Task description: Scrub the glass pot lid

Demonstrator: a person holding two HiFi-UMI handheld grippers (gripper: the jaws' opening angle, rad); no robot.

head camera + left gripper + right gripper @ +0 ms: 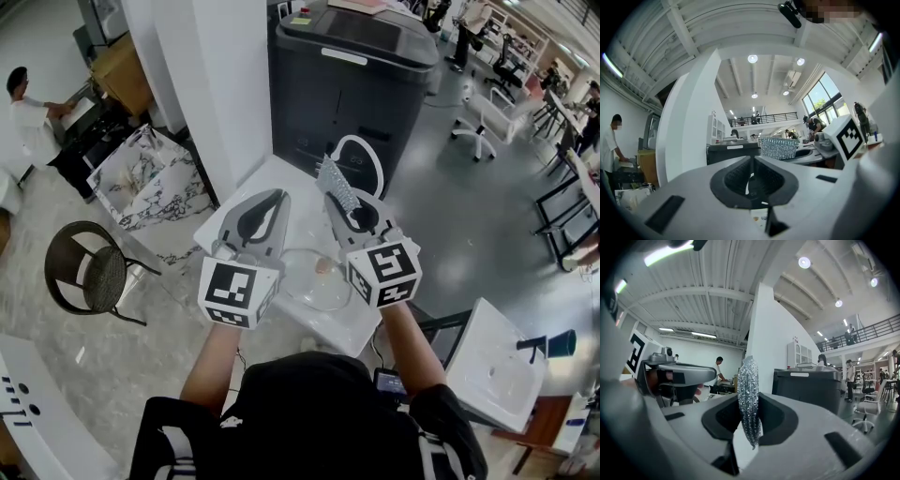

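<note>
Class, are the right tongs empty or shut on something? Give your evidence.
The right tongs are shut on the scrubber: its silvery mesh stands pinched between both jaws.

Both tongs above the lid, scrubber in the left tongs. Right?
No: the scrubber is in the right tongs, clamped between them in the right gripper view. The left tongs are shut on nothing. Both are above the lid.
</note>
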